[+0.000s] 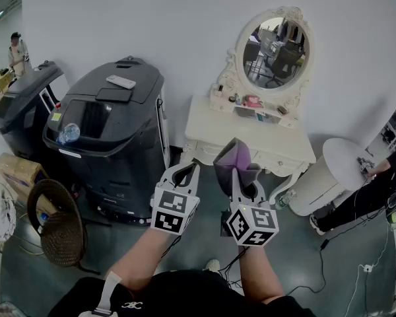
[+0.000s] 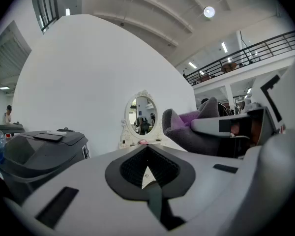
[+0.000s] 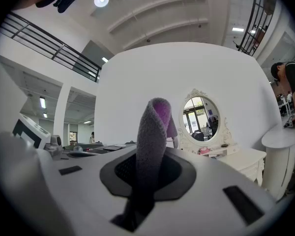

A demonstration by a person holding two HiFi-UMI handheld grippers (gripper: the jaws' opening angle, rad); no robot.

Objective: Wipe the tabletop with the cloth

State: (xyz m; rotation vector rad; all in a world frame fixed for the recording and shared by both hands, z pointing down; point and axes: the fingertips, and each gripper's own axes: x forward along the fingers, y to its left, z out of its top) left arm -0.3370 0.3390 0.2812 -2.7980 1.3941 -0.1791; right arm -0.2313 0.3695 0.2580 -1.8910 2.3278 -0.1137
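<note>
- A person stands back from a white dressing table [image 1: 214, 124], a handheld gripper in each hand, both raised towards the oval mirror [image 1: 277, 45].
- The right gripper [image 1: 243, 185] is clamped on a grey-and-purple cloth [image 1: 234, 157]. The folded fabric stands upright out of its closed jaws, in the air and well apart from the worktop.
- The left gripper [image 1: 183, 172] carries nothing; its jaws are drawn together at the tips, just beside the cloth-bearing one.
- The wiping itself appears not yet begun: the cloth is in hand, but nothing touches the dressing table's worktop.
- The next move likely calls for carrying the cloth forward and down until it lies flat on the bare front stretch of the worktop, then sweeping across it.
- Small toiletries [image 1: 253, 102] crowd the ledge under the mirror and would need a careful berth.
- A black lidded bin [image 1: 112, 131] stands to the left of the dressing table and a round white pedestal table [image 1: 346, 157] to the right.
</note>
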